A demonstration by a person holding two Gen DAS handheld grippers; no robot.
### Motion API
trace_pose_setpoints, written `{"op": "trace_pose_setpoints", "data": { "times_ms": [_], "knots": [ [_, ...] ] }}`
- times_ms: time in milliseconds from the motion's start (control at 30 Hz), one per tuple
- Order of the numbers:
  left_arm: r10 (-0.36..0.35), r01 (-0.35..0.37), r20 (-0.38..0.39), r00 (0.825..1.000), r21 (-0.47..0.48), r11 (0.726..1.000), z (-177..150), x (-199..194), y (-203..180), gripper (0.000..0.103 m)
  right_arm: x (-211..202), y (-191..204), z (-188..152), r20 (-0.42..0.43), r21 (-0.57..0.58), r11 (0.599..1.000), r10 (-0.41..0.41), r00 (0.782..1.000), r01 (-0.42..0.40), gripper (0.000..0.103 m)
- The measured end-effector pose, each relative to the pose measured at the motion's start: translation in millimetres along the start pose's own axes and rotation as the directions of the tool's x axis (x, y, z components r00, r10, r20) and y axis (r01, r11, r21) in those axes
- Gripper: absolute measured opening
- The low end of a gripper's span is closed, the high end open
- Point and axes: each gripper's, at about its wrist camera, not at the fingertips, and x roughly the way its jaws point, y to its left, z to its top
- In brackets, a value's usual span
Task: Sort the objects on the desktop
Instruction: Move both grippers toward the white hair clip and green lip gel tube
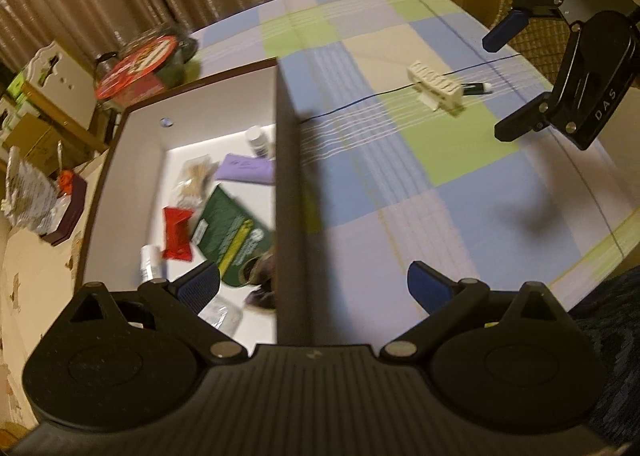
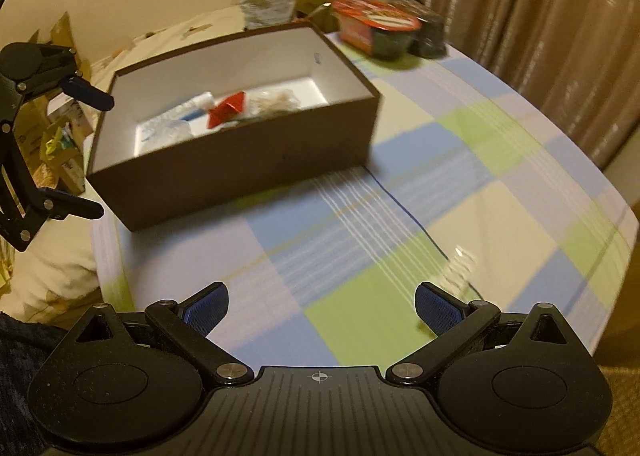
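Evidently the white clip lies on the tablecloth at upper right, long axis diagonal, nearer the right gripper than the left gripper; both gape wide, empty, beside the box.

A woven checked cloth covers the worktop; the matt brown cardboard box has smooth white paper lining; gripper fingers carry ribbed blue pads.

The left gripper, jaws wide apart, straddles the wall of a brown box holding a green packet and red packet. A white clip lies on the checked tablecloth.
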Motion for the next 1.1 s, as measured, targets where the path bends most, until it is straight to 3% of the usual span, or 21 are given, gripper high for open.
{"op": "trace_pose_setpoints", "data": {
  "times_ms": [300,633,1100],
  "knots": [
    [-0.053,0.053,0.014,0.998,0.025,0.998,22.9,18.1,-37.6,0.099,-19.2,-42.1,-45.1,-0.012,0.121,0.991,-0.055,0.998,0.056,0.102],
    [-0.126,0.125,0.014,0.992,0.028,0.992,54.5,55.8,-71.3,0.099,-21.0,-90.4,-85.4,-0.053,0.267,0.955,-0.118,0.992,0.128,0.102],
    [-0.251,0.251,0.014,0.968,-0.019,0.968,110.4,117.5,-98.8,0.097,8.4,-146.6,-104.1,-0.119,0.335,0.930,-0.118,0.986,0.151,0.102]
  ]
}}
